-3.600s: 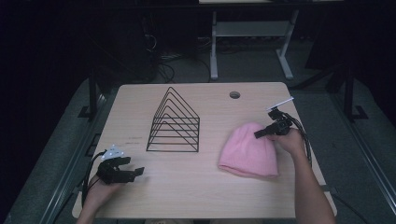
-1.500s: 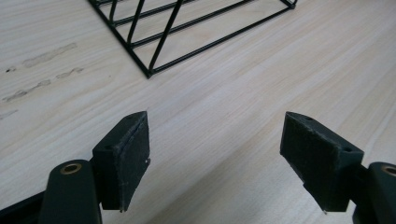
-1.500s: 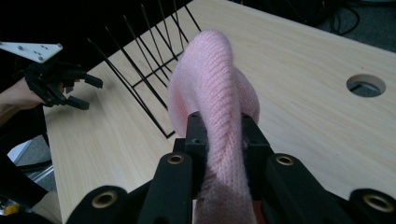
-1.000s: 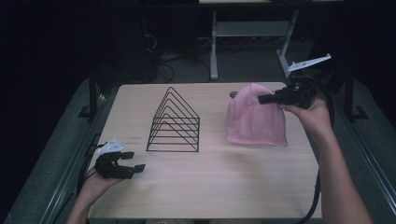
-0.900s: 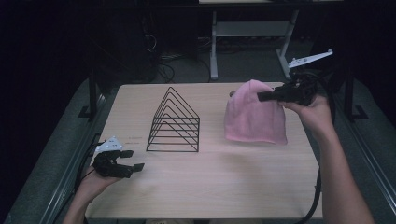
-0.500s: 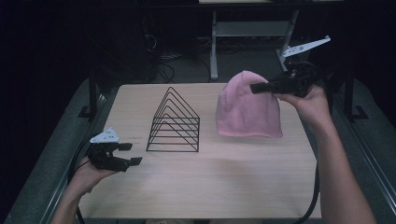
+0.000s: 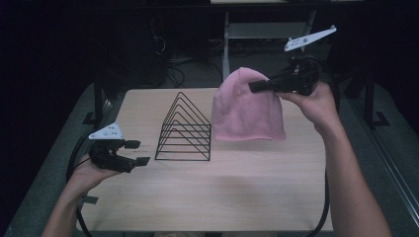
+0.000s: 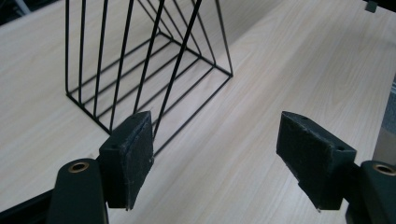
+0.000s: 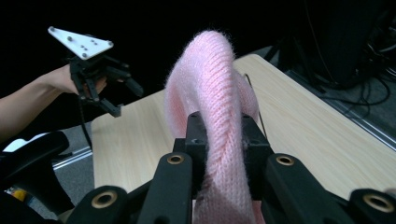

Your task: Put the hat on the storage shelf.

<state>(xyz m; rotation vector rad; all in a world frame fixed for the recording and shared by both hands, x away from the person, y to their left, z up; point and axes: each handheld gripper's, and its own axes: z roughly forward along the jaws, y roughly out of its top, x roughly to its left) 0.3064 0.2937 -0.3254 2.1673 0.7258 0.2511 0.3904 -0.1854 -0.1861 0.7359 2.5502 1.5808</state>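
Mid-carry: right gripper (image 7: pixel 259 87) clamped on pink beanie (image 7: pixel 248 111), hanging above table (image 7: pixel 257 197) beside wire rack (image 7: pixel 184 129). Left gripper (image 7: pixel 137 152) wide, empty (near rack base). Next, probably: drape over rack apex, needs alignment.

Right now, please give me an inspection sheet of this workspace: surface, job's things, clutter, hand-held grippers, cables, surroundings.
Surface: light wood table, bare around the rack; a round hole near its far edge.
Job's things: pink knit hat hangs clear of the table, pinched at its top; black wire rack stands upright to its left, apart from it.
Clutter: nothing seen.
Grippers: right hand-held gripper shut on the pink knit hat, held up over the far right part of the table; left hand-held gripper open, nothing between its pads, near the table's left edge and aimed at the rack.
Cables: one black cable trails from each hand-held gripper off the table edge.
Surroundings: dark floor, a pale frame and loose cables beyond the table.
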